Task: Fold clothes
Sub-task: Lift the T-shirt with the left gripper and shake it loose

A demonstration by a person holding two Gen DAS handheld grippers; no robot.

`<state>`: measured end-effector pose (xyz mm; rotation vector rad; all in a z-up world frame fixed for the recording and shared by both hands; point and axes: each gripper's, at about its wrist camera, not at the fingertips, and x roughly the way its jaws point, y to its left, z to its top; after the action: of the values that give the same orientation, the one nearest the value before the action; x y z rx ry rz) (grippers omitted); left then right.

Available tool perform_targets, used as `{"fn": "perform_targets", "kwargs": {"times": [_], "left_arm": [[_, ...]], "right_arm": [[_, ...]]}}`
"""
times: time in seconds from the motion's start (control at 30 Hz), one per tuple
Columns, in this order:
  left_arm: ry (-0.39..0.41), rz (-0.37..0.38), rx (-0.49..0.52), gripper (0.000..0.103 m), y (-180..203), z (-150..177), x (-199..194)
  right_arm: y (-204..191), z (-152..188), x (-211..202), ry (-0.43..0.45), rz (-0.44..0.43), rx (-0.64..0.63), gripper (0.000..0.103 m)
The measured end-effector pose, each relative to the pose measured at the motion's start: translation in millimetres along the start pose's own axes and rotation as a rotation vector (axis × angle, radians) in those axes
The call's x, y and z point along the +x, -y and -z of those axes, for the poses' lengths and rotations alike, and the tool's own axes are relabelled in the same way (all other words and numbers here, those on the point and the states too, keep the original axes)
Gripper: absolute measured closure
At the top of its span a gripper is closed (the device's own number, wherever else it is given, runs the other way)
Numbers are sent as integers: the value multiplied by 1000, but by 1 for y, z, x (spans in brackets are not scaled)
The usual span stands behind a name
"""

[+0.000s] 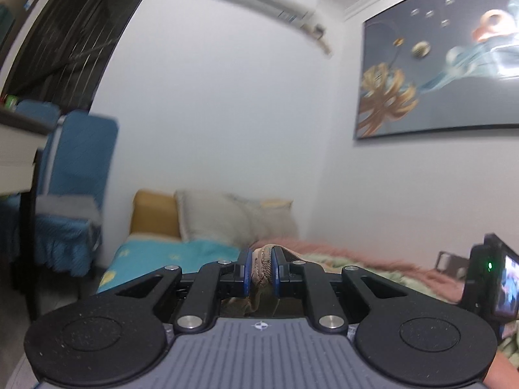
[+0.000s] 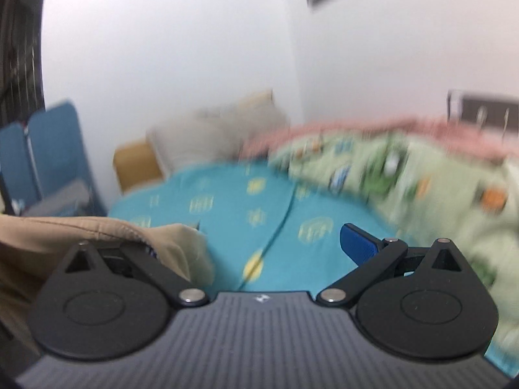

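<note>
In the left wrist view my left gripper [image 1: 262, 270] is held level above the bed, shut on a bunched ribbed edge of a tan garment [image 1: 264, 259]. The cloth hangs down behind the blue pads [image 1: 247, 272]. In the right wrist view my right gripper [image 2: 256, 246] stands wide open over the teal sheet [image 2: 259, 201]. The same tan garment [image 2: 97, 236] drapes over its left finger and hides that pad. Its right blue pad [image 2: 358, 243] is bare, and nothing is pressed between the two pads.
A bed with a green patterned quilt [image 2: 405, 168], a pink blanket [image 1: 340, 249] and grey pillows [image 1: 227, 217] lies ahead against white walls. Blue folding chairs [image 1: 78, 162] stand at the left. A black device with a lit screen [image 1: 493, 285] sits at the right edge.
</note>
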<state>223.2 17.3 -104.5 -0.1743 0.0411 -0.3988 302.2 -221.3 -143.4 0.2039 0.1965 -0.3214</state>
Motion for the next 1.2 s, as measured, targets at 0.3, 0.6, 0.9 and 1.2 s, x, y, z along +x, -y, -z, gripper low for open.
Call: {"fn": "perform_targets", "kwargs": {"times": [0.3, 0.6, 0.9, 1.2], "left_arm": [[-112, -72, -12, 89, -8, 22, 27], [-150, -212, -109, 89, -54, 21, 40], [-273, -218, -144, 89, -66, 23, 51], [-418, -204, -87, 88, -62, 44, 63]], "right_arm": [[19, 59, 70, -528, -70, 128, 0], [34, 60, 62, -512, 40, 164, 0], [37, 40, 47, -315, 10, 90, 2], [28, 36, 46, -292, -49, 82, 27]]}}
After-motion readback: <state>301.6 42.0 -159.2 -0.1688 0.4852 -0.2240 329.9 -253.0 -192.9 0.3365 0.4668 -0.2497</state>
